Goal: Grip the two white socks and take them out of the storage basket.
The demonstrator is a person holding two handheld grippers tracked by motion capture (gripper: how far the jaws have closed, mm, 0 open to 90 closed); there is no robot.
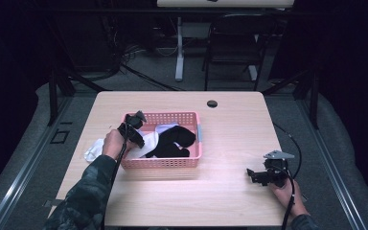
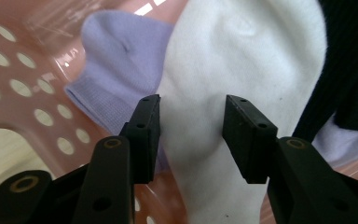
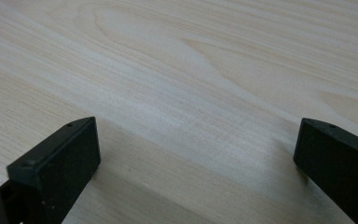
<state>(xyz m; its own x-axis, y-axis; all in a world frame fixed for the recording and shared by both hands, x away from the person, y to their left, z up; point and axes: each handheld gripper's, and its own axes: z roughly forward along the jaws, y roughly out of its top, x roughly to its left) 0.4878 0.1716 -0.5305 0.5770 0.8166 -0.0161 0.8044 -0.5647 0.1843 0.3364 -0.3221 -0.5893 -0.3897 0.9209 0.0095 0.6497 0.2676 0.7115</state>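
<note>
Left tongs (image 2: pixel 191 140) straddling white sock (image 2: pixel 223 70) in pink basket (image 1: pixel 191 160), pads not yet pressing; could snag purple sock (image 2: pixel 116 60) just beside, or slip off a thin fold. Right tongs (image 3: pixel 196 163) spread over bare counter (image 3: pixel 177 56).

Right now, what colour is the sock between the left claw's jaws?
White sock; clearest in the left gripper view.
</note>
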